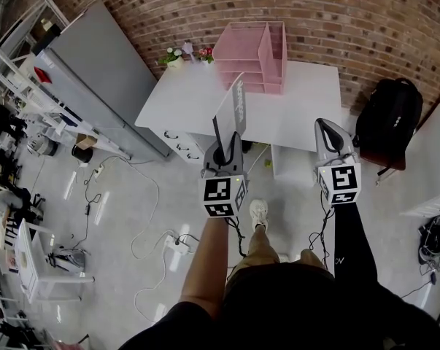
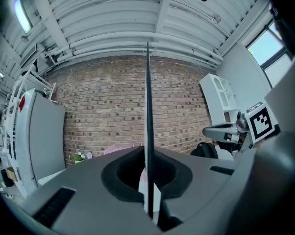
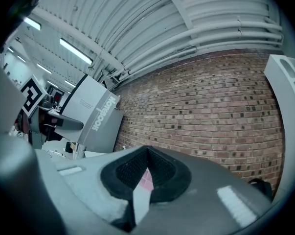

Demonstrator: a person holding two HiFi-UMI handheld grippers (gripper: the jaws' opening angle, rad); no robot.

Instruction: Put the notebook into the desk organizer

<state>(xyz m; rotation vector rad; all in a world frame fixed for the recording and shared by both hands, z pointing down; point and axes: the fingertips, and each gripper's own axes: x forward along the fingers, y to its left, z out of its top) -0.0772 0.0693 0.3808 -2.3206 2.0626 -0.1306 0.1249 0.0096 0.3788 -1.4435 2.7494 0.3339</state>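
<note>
Left gripper [image 1: 222, 149] jaws clamp grey notebook [image 3: 91, 114] — cover reads "Notebook"; right gripper [image 1: 324, 127] jaws closed, empty.

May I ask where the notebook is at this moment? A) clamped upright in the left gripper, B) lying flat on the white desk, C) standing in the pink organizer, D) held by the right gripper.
A: the notebook stands on edge between the jaws of the left gripper, while the right gripper holds nothing and the pink desk organizer on the white desk has no notebook in it.
</note>
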